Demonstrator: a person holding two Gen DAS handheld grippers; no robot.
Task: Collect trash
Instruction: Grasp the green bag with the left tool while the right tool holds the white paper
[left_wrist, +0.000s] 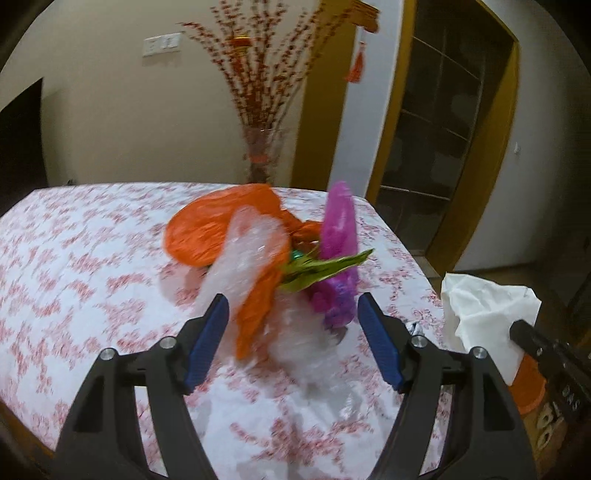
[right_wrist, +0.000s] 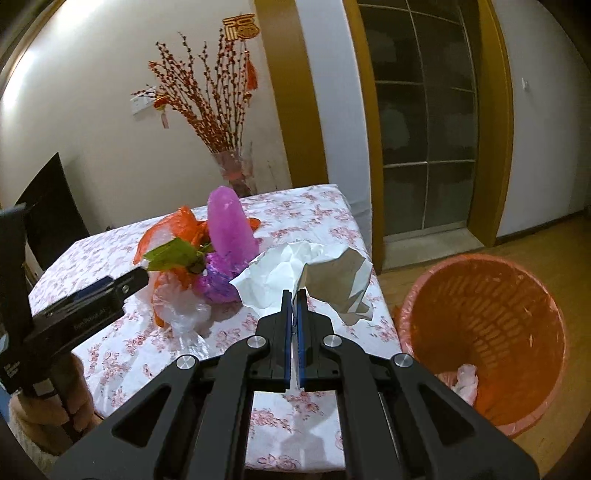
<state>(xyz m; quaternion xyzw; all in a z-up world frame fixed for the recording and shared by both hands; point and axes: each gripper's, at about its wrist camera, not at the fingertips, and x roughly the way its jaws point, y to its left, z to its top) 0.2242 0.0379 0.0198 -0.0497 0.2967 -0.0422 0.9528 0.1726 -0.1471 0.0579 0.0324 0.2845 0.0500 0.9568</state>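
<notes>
counter (right_wrist: 325, 221): floral cloth; right edge sits above the orange bin (right_wrist: 487, 332) on the floor.
trash pile (left_wrist: 266, 258): plastic bags mid-counter, loose; could snag and drag out together.
tissue (right_wrist: 295, 273): over the counter's right edge, short of the bin; could drop on the floor.
left hand-held gripper (left_wrist: 293, 332): jaws apart, empty, near the pile.
right hand-held gripper (right_wrist: 294, 306): clamped on the tissue; thin pinch may slip.

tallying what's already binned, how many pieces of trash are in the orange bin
1 visible: a pale crumpled plastic piece at the bottom of the orange bin, against its near-left wall. The near rim may hide more.
</notes>
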